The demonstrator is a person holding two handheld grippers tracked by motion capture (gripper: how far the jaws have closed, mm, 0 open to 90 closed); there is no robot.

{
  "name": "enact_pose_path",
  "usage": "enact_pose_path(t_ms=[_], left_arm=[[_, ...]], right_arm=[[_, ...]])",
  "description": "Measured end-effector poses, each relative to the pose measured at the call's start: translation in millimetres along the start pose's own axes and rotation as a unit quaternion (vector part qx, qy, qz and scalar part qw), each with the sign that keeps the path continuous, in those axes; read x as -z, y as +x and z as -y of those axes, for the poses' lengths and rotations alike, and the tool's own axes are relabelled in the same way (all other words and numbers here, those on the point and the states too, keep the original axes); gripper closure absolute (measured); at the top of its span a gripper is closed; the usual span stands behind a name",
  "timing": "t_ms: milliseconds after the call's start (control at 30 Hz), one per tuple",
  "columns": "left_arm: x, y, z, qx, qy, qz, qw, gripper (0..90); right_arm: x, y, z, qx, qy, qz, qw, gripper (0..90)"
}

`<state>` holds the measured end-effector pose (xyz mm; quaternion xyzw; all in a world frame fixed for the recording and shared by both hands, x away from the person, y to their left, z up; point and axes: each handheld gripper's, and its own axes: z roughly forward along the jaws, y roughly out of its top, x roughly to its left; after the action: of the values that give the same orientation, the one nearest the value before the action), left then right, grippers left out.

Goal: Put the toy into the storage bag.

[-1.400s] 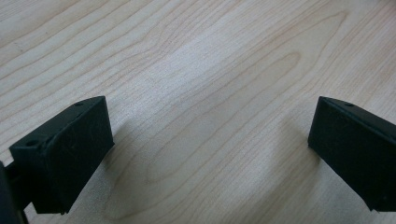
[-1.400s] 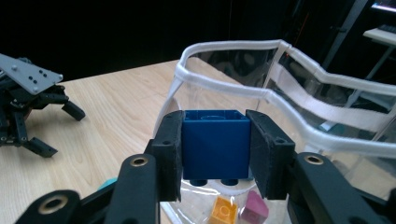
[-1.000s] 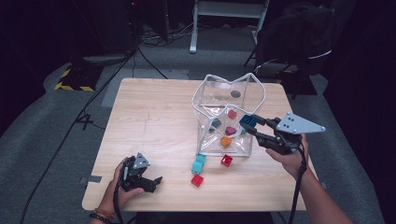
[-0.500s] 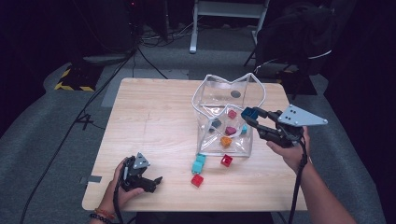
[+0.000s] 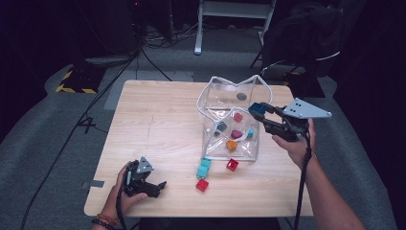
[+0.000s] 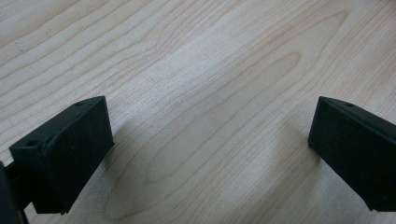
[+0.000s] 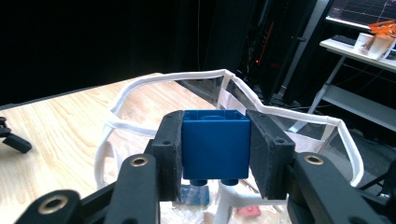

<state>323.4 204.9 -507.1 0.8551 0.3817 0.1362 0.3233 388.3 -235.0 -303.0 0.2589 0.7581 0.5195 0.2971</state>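
Note:
A blue toy block sits clamped between the black jaws of my right gripper, held above the white-rimmed mouth of a clear plastic bag. From above, that gripper hovers over the bag's right side with the blue block at its tip. Several small blocks, red, orange, dark and teal, lie inside the bag. My left gripper rests on the table near the front left corner, its jaws wide apart over bare wood.
Outside the bag, on the wooden table, lie a teal block and two red blocks. Cables and a black-yellow floor strip lie beyond the table's far left. A white-legged desk stands behind.
My right gripper has carried the blue block a little up and toward the far side, over the bag's mouth. The left gripper has stayed put.

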Motion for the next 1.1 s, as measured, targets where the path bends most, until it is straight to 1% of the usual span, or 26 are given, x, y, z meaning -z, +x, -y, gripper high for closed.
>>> enact_pose_path(t_ms=[367, 633, 833, 1100], left_arm=[[0.0, 0.0, 0.0, 0.0, 0.0, 0.0, 1.0, 0.1], [-0.1, -0.2, 0.1, 0.001, 0.0, 0.001, 1.0, 0.1], [-0.1, -0.2, 0.1, 0.001, 0.0, 0.001, 1.0, 0.1], [-0.1, -0.1, 0.0, 0.001, 0.0, 0.001, 1.0, 0.1]], right_arm=[[-16.4, -9.3, 0.0, -0.008, 0.012, 0.017, 0.9998, 59.4], [-25.9, -17.0, 1.3, -0.019, 0.021, 0.026, 0.9993, 59.4], [-30.9, -22.1, 3.9, -0.027, 0.029, 0.032, 0.9987, 59.4], [-36.0, -24.3, 5.7, -0.029, 0.037, 0.038, 0.9982, 59.4]])
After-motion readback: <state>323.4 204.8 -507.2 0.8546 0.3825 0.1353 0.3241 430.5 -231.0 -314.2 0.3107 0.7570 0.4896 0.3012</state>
